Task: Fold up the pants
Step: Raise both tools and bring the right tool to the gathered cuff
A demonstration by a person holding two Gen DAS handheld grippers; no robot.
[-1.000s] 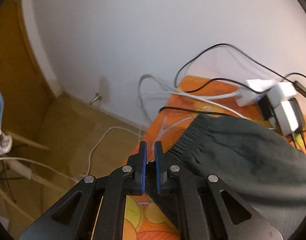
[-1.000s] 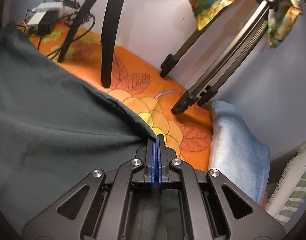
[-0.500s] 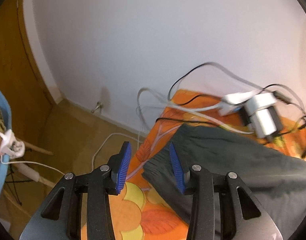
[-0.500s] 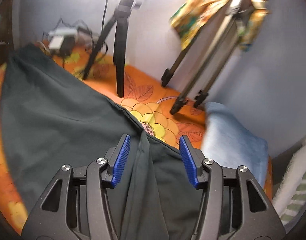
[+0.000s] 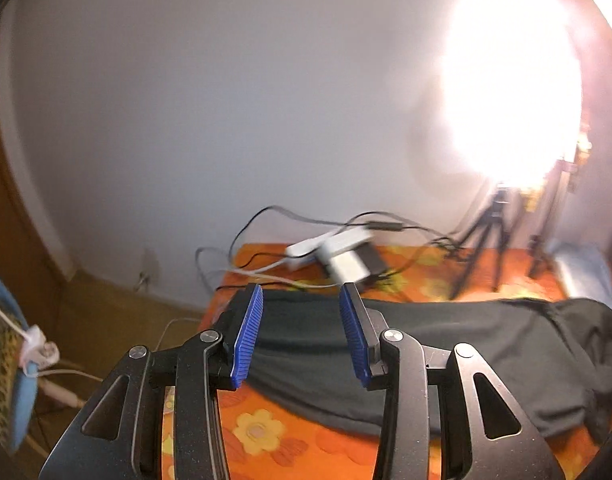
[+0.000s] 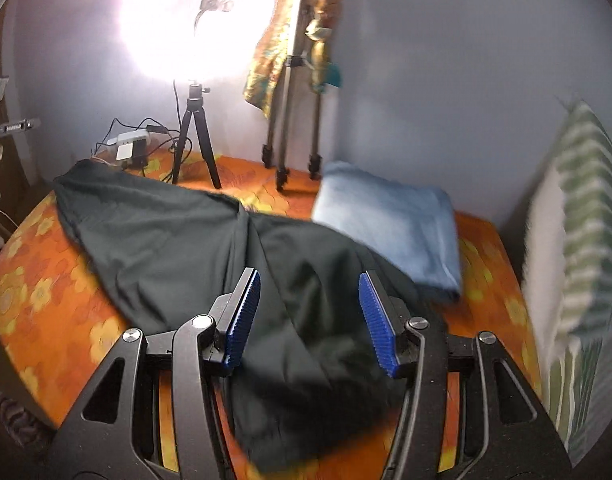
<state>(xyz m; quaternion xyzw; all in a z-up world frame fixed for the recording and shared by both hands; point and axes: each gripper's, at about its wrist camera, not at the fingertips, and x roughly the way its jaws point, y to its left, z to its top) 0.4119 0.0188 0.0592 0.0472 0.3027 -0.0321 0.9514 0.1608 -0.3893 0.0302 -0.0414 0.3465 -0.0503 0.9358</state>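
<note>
Across the orange flowered sheet [image 6: 45, 292] the dark pants [image 6: 177, 240] are spread flat, reaching from the far left corner toward the near right, with a fold line down the middle. In the left wrist view the same pants [image 5: 486, 356] are seen lying crosswise, one end bunched at the right. The left gripper [image 5: 301, 330] is held above the left end of the pants with its blue pads [image 5: 247, 330] apart; its jaws have just been opening, nothing is pinched between them, and the cloth is seen only behind the gap. The right gripper [image 6: 310, 318] is likewise held over the near part of the pants, its blue pads [image 6: 376, 320] standing wide; its jaws too have just been opening, and no cloth is gripped. A folded blue cloth [image 6: 390, 228] is laid at the right, its near left edge overlapped by or touching the pants. At the far edge, by the wall, a small black tripod [image 6: 195, 140] and a taller grey tripod [image 6: 291, 112] are set, with a white power strip and cables [image 6: 131, 146] at the far left. A bright lamp [image 6: 185, 16] is flared out above the small tripod. A striped pillow [image 6: 586, 240] is seen at the far right.
</note>
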